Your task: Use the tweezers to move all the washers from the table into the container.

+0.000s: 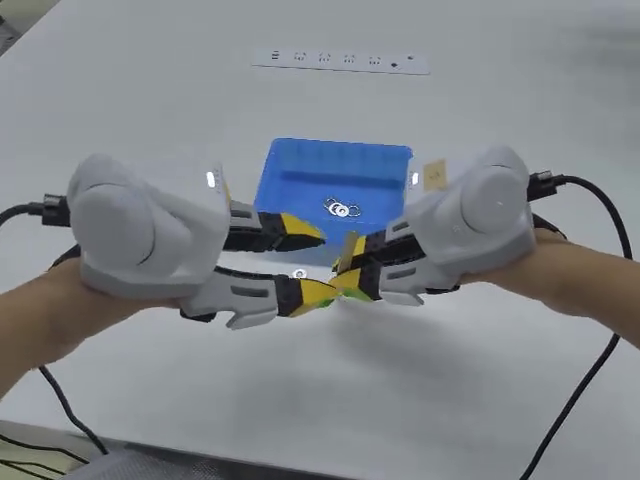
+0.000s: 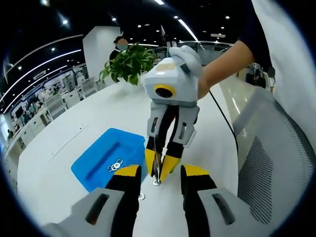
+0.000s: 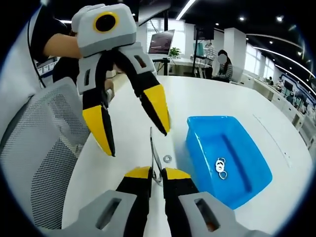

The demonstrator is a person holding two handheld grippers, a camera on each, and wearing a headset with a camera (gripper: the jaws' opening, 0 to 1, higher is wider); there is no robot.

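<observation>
The blue container (image 1: 300, 180) sits on the white table and holds a few washers (image 1: 342, 208). One loose washer (image 1: 299, 274) lies on the table in front of it. My right gripper (image 1: 346, 272) is shut on thin metal tweezers (image 3: 154, 148), which point down toward a washer (image 3: 167, 158) beside the container (image 3: 242, 148). My left gripper (image 1: 328, 263) faces it from the left, open, with nothing between its jaws. In the left gripper view my left gripper (image 2: 162, 171) frames the tweezer tips, which reach the table at a washer (image 2: 156, 182); another washer (image 2: 141, 197) lies close by.
A white power strip (image 1: 340, 60) lies at the table's far side. Black cables (image 1: 590, 370) trail off both grippers toward the near edge. A grey mesh chair (image 3: 44, 148) stands by the table. Bare tabletop surrounds the container.
</observation>
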